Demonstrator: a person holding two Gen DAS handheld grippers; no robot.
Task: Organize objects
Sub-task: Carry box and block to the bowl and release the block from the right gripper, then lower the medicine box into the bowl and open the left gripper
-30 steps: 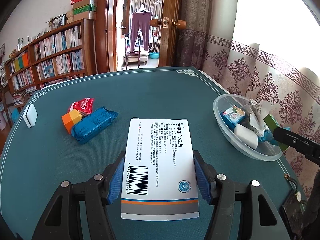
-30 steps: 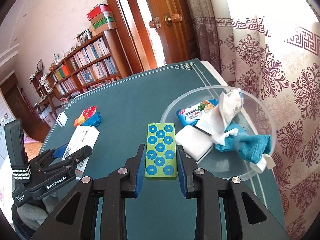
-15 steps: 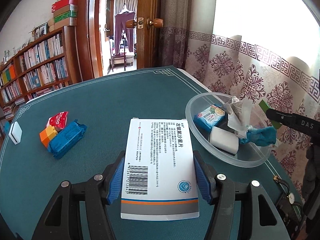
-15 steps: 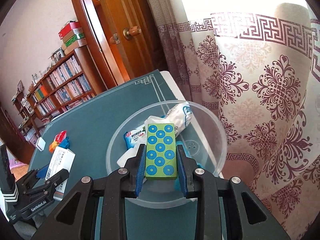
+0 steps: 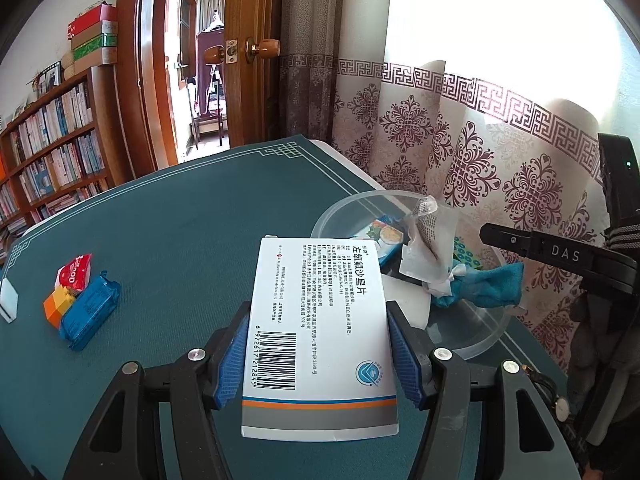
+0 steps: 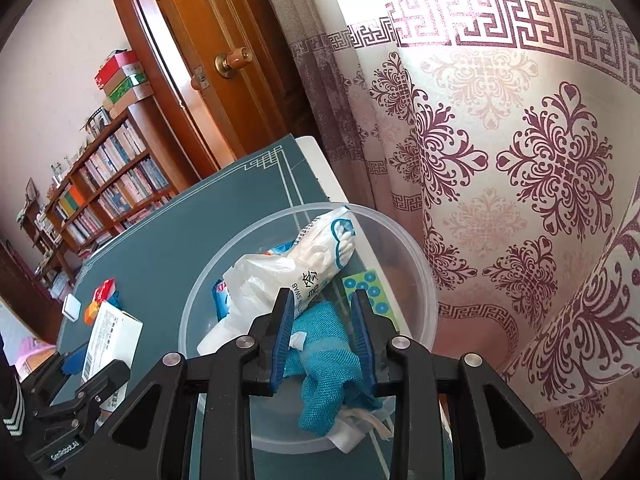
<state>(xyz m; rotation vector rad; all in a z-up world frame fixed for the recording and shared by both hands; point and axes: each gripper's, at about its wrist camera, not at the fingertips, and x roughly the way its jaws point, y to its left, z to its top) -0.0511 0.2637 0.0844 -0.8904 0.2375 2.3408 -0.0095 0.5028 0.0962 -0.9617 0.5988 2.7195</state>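
Observation:
My left gripper (image 5: 318,316) is shut on a white medicine box (image 5: 320,320) with a barcode, held above the green table beside the clear plastic bowl (image 5: 486,338). My right gripper (image 6: 322,300) is open and empty over the bowl (image 6: 424,280). The green card with blue dots (image 6: 370,290) lies in the bowl at its right side. The bowl also holds a swab bag (image 6: 320,256), a teal cloth (image 6: 326,356) and a blue packet. The box also shows in the right wrist view (image 6: 110,330).
A blue packet (image 5: 90,310), an orange block (image 5: 58,306), a red packet (image 5: 74,276) and a white block (image 5: 8,300) lie at the table's left. A patterned curtain (image 6: 520,160) hangs close behind the bowl. A bookshelf and door stand beyond.
My right gripper moved over the bowl, opened and let go of the green dotted card, which now lies in the bowl. My left gripper carried the box towards the bowl.

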